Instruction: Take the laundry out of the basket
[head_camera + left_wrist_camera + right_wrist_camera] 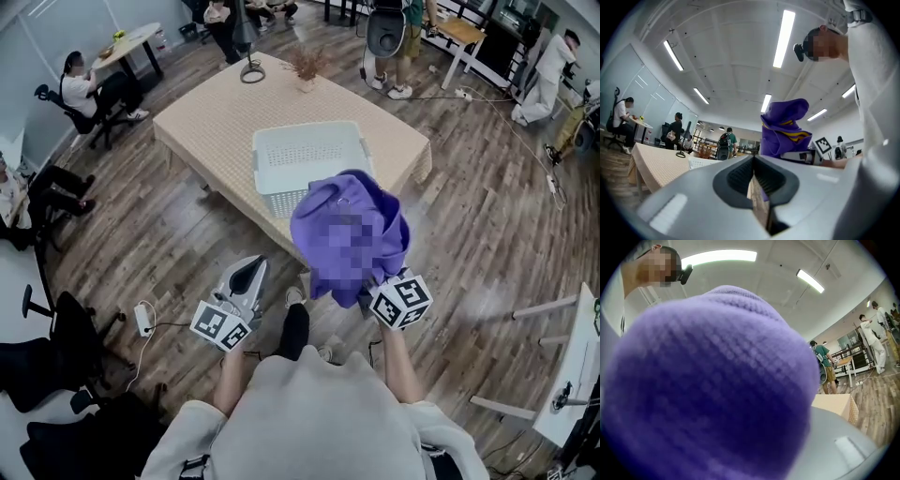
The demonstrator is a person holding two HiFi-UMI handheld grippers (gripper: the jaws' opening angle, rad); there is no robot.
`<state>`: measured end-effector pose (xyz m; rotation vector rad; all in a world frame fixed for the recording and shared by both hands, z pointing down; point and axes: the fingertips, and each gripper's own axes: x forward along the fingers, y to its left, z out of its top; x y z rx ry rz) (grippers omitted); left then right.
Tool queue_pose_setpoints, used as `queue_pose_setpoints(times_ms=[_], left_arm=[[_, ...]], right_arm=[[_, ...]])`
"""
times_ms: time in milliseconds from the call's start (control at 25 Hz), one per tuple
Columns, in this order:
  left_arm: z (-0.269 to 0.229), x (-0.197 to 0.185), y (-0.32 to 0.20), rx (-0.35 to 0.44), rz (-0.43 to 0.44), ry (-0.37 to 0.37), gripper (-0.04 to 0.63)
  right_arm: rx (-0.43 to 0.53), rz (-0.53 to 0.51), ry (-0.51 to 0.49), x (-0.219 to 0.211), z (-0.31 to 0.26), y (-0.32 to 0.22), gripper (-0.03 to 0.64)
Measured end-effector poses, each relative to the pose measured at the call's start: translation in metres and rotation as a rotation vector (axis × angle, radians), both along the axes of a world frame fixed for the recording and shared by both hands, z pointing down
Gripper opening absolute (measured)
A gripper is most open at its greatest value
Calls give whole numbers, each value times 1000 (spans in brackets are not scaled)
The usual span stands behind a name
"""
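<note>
1. Right gripper (pixel 394 295): clamped on the purple garment (pixel 349 234). The cloth bunches over its jaws and fills most of the right gripper view (pixel 708 385).
2. Garment: held in the air, out of the basket (pixel 281 150). It hangs in front of the basket's near wall, on the person's side, with its folds over the floor (pixel 469 244).
3. Left gripper (pixel 246 275): jaws together, nothing between them. It stands to the garment's left, near it but apart.
4. Basket: white, on the table (pixel 206 122), close to the table's near edge.
5. Left gripper view: the garment (pixel 785 126) shows yellow stripes and rises above the right gripper's marker cube (pixel 822 144).
</note>
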<state>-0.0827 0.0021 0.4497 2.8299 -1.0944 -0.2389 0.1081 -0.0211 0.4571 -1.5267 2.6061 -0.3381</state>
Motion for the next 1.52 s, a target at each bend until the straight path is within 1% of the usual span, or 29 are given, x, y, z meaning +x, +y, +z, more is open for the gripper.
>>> queue_pose_setpoints(times_ms=[240,360,480,600,720,920,1080,1280,1520], left_arm=[[-5,3,40,13,8,0,9],[-8,-1,45,21,13,1,9],[-13,-5,45,30,23,7,9],[-23,-9,42,45,33,12,9],[-32,-17,41,59,38,9,9],[-31,-28,40,48,39,23,9],[-29,-30,41,46,49,27,9],[-29,-36,40,40,53,38,9],[-37,-30,40,70,73,34,9]], right_arm=[[-18,6,-8,-1,8,48,233],[-15,11,-23,-6,5,59,233],[-14,17,-3,-13,1,66,233],[-19,28,24,-19,-3,70,233],[-26,35,25,-25,-4,71,233],[-34,38,13,-35,-4,69,233],[-43,59,27,-33,-1,69,233],[-34,61,4,-37,-2,70,233],[-9,58,-12,-39,-10,64,233]])
